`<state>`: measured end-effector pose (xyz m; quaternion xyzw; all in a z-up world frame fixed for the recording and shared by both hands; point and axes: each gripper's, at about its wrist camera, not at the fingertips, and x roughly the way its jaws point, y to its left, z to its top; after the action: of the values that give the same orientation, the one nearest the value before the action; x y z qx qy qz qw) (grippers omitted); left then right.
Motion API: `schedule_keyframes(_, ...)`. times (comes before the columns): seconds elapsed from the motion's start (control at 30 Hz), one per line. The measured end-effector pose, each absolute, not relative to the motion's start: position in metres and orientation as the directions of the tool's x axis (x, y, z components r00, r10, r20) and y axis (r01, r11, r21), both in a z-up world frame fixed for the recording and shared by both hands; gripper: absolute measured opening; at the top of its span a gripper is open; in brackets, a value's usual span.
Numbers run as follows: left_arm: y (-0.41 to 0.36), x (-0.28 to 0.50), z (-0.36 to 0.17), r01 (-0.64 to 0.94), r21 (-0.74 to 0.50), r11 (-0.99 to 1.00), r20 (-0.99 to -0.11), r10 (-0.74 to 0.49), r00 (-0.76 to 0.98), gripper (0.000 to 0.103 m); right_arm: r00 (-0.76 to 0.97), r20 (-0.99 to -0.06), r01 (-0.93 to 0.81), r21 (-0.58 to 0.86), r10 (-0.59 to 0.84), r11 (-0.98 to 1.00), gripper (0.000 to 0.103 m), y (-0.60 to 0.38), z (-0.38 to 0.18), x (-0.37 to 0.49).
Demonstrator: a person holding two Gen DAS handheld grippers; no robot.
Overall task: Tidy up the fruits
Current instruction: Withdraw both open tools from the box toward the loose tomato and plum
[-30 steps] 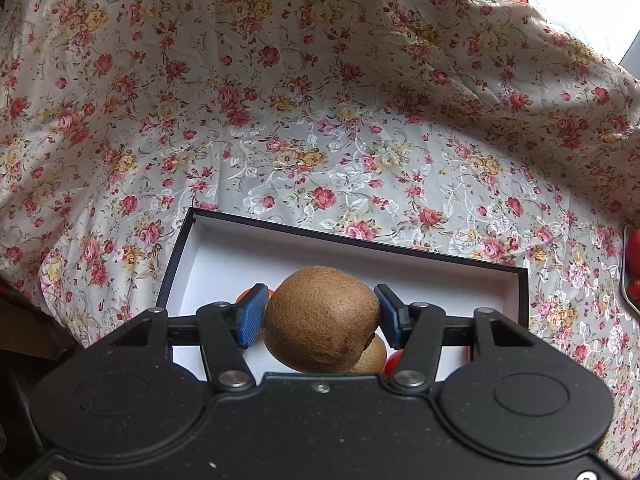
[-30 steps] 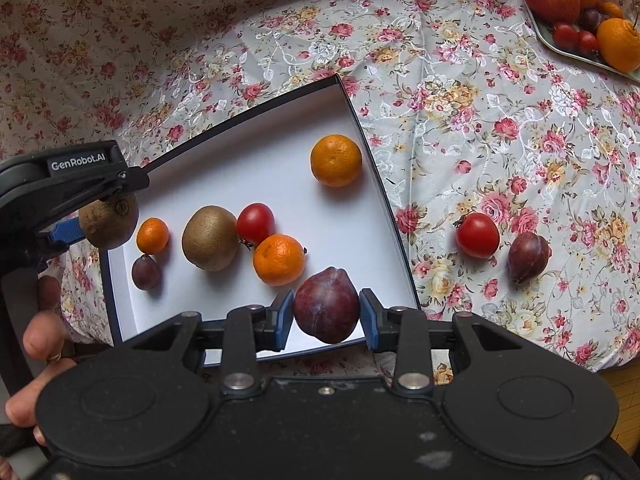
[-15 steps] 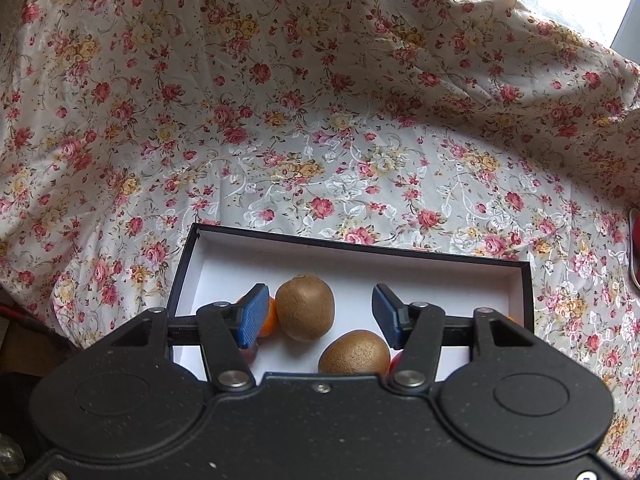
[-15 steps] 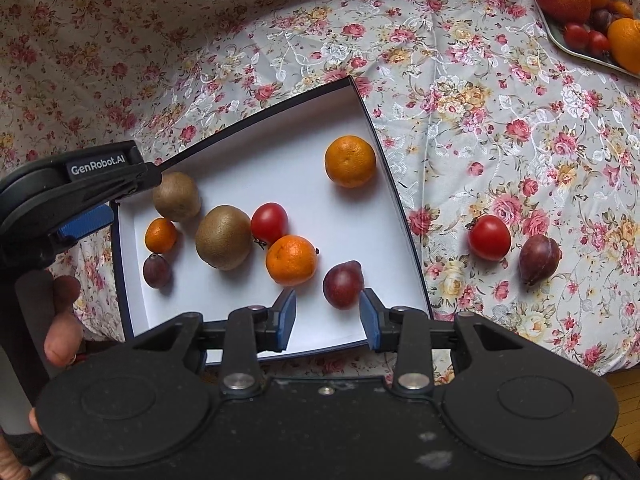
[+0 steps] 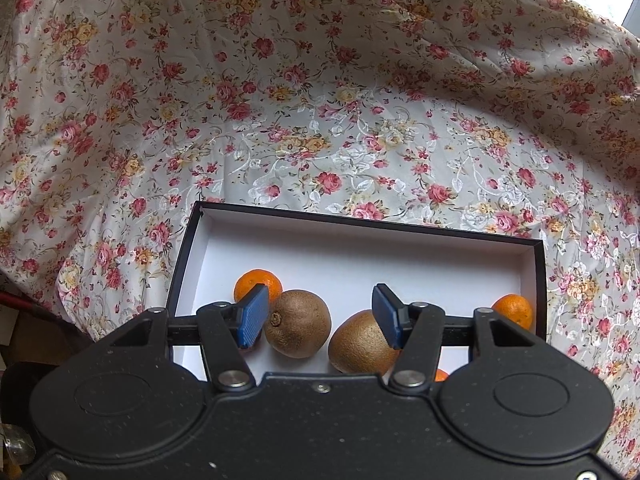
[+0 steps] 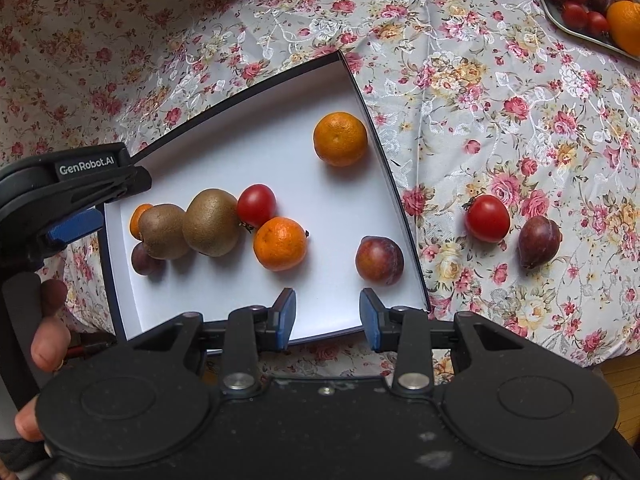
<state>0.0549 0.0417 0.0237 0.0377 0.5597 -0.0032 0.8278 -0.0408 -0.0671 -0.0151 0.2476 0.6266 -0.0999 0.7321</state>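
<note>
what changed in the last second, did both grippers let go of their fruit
Yes. The left gripper released its kiwi, which now lies in the box against the other kiwi. The right gripper dropped its plum near the box's right wall. Both are open and have pulled back. The tomato and plum on the cloth stayed put.

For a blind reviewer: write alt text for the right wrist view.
The open right gripper hovers over a white box holding two kiwis, tangerines, a tomato and plums. A loose tomato and loose plum lie on the floral cloth outside.
</note>
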Motion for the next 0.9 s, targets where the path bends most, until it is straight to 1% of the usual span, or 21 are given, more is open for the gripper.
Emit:
schedule_keyframes(0.47, 0.028, 0.051, 0.026, 0.079, 0.052, 0.996, -0.931, 0.020, 0.364, 0.061, 0.173, -0.974, 0.474, 0.215, 0.149, 0.854, 0.039, -0.074, -0.017, -0.045)
schedule_keyframes(0.9, -0.015, 0.038, 0.033, 0.159, 0.052, 0.986, -0.927, -0.012, 0.376, 0.061, 0.176, -0.976, 0.536, 0.205, 0.129, 0.819, 0.039, -0.111, -0.013, -0.068)
